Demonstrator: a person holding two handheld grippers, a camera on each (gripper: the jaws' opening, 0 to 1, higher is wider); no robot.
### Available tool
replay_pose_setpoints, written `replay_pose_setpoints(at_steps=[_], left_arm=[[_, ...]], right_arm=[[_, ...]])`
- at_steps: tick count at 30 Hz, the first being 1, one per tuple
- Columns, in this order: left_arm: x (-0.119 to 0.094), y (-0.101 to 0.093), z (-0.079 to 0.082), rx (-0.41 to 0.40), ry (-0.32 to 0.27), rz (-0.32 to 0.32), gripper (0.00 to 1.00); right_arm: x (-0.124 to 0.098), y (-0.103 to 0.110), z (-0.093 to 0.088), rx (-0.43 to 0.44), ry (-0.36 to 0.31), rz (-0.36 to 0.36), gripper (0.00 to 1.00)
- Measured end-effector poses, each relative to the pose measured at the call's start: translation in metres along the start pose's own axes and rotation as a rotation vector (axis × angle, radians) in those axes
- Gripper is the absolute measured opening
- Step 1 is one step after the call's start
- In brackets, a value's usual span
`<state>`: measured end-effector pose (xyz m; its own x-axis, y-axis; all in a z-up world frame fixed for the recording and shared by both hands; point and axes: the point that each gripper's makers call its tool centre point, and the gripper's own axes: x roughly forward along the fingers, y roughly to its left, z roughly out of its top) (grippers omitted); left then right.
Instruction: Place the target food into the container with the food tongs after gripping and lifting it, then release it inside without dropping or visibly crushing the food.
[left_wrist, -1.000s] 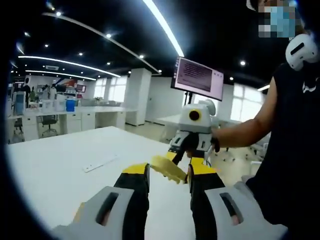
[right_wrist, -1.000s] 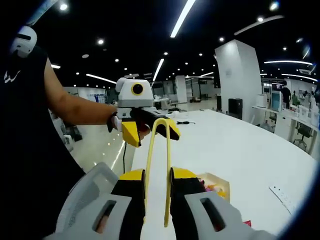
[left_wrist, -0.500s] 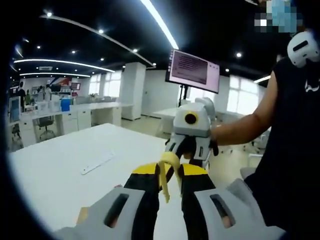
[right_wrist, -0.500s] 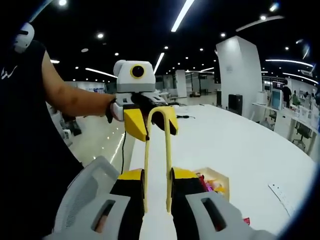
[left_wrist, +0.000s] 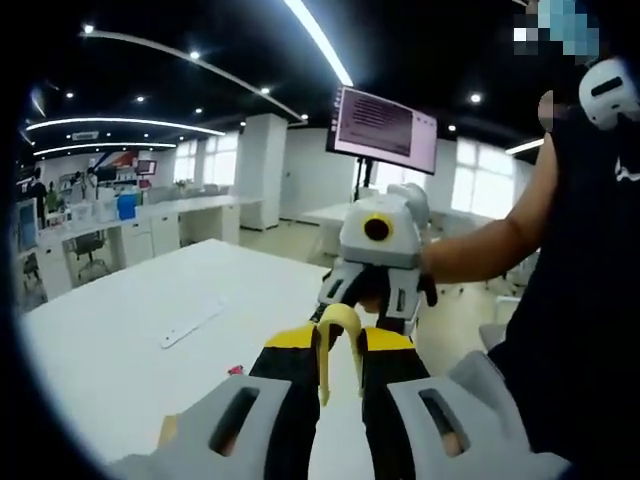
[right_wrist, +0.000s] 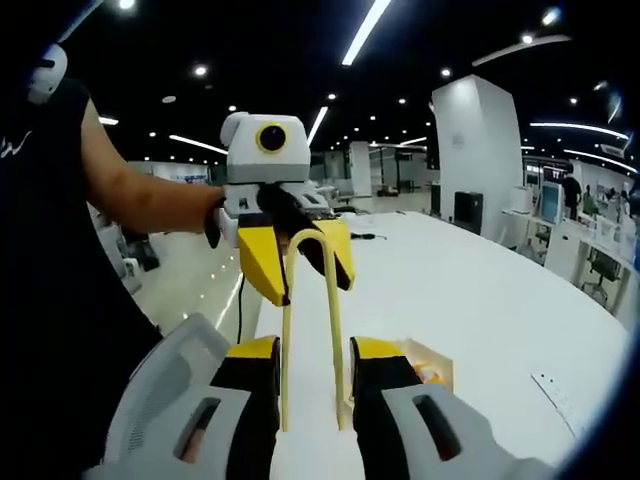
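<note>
The yellow food tongs (right_wrist: 334, 320) stand between the two grippers, which face each other above the white table (right_wrist: 480, 300). My left gripper (left_wrist: 338, 335) is shut on the tongs' (left_wrist: 326, 345) bent end; from the right gripper view it (right_wrist: 300, 262) shows with its yellow jaws pinching that bend. My right gripper (right_wrist: 315, 350) is open, its jaws spread a little wider than the tongs' two legs, which still run between them. In the left gripper view the right gripper (left_wrist: 365, 300) sits just beyond the tongs. A tan container (right_wrist: 432, 365) with colourful food lies on the table under the right jaw.
A person in a black top (left_wrist: 585, 300) stands beside the table, holding both grippers. A flat white strip (left_wrist: 195, 322) lies on the table, and a small red item (left_wrist: 235, 370) near it. A monitor on a stand (left_wrist: 380, 125) stands behind.
The left gripper shut on the tongs' bent end, which a second ago lay loose across its open jaws. The right jaws have since spread apart, and the tongs' legs sprang wider.
</note>
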<state>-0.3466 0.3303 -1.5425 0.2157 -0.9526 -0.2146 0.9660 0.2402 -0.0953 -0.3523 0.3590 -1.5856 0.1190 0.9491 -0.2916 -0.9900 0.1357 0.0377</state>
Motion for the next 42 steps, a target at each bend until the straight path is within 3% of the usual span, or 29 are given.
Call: replay_pose_setpoints(at_steps=[5,8,15,19,24,26,28,29,30,32,34,36,39,42], left_arm=[[0.006,-0.006,0.003,0.027,0.014,-0.009,0.1],[0.006,-0.005,0.003,0.029,0.021,-0.011,0.1],[0.012,-0.015,-0.004,0.009,0.03,-0.028,0.1],[0.013,-0.016,-0.007,0.016,0.036,-0.024,0.1],[0.011,-0.018,-0.002,0.108,-0.014,-0.038,0.13],[0.008,-0.019,0.0,0.075,-0.032,-0.05,0.3],[0.003,-0.01,0.001,0.03,-0.052,0.007,0.62],[-0.001,-0.004,-0.001,0.023,-0.051,0.031,0.69],[-0.004,-0.002,-0.005,0.016,-0.045,0.037,0.71],[-0.012,0.004,-0.016,-0.007,-0.023,0.054,0.64],[-0.015,0.009,-0.034,-0.005,0.033,0.083,0.64],[-0.012,0.002,-0.045,-0.086,0.05,0.049,0.62],[-0.005,-0.002,-0.043,-0.108,0.02,0.03,0.59],[0.005,-0.01,-0.04,-0.126,0.022,-0.001,0.47]], right_arm=[[0.003,0.0,-0.002,-0.001,0.04,0.008,0.3],[0.004,0.006,-0.003,-0.005,0.057,0.028,0.23],[0.01,0.016,-0.01,0.049,0.085,0.075,0.22],[0.013,0.016,-0.013,0.023,0.108,0.059,0.19],[0.009,0.013,-0.012,-0.002,0.092,0.043,0.18],[0.007,0.012,-0.013,0.007,0.095,0.037,0.18],[0.002,0.006,-0.013,0.009,0.081,0.016,0.18],[-0.002,0.003,-0.01,0.034,0.061,0.006,0.18],[-0.005,0.0,-0.007,0.037,0.045,-0.003,0.18],[-0.011,-0.001,0.002,0.061,-0.003,-0.005,0.18],[-0.016,-0.004,0.013,0.077,-0.059,-0.014,0.18],[-0.02,-0.001,0.027,0.096,-0.121,0.008,0.18],[-0.024,0.002,0.038,0.105,-0.165,0.018,0.18],[-0.025,0.005,0.045,0.118,-0.204,0.03,0.19]])
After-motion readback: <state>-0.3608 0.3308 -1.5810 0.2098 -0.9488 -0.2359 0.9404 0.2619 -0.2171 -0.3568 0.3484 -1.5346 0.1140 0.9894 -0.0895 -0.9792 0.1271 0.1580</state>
